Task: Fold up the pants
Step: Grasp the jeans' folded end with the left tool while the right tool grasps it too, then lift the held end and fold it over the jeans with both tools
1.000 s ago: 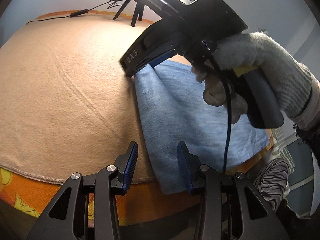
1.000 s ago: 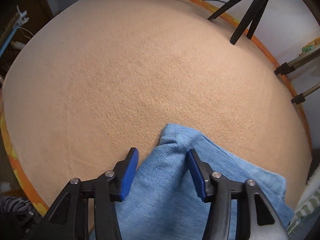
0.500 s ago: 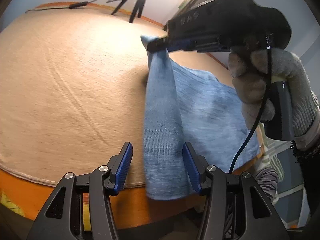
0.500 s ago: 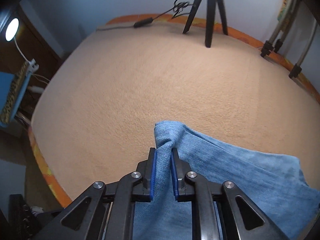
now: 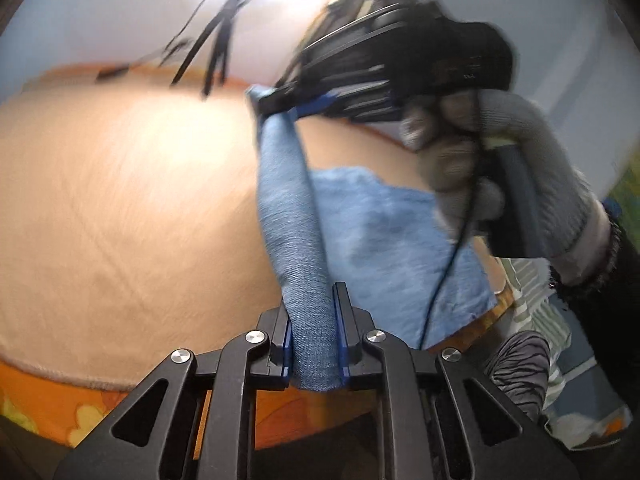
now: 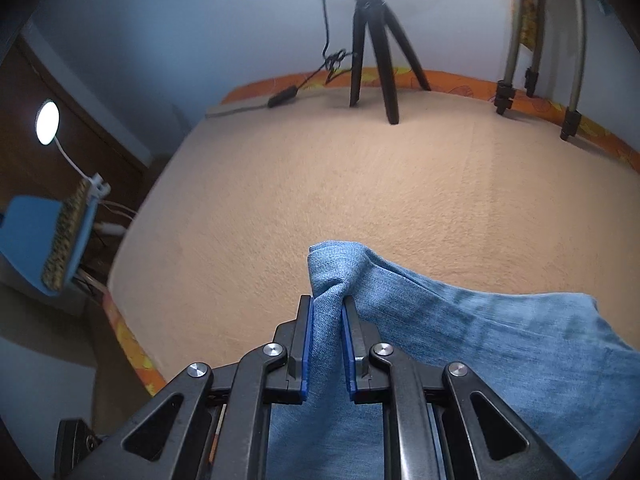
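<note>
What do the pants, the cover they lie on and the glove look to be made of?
Pants: blue denim by the look, with a fine twill weave and faded patches. Cover: peach-coloured, fuzzy, probably fleece or terry; matte nap. Glove: grey knit, likely cotton or similar yarn; ribbed cuff shows.

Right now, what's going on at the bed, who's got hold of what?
A person is folding blue denim pants on a peach blanket. The left gripper has just closed on the near end of one edge; the right gripper, in a gloved hand, is clamped on the far corner. That edge hangs lifted between them; the rest lies on the blanket.
</note>
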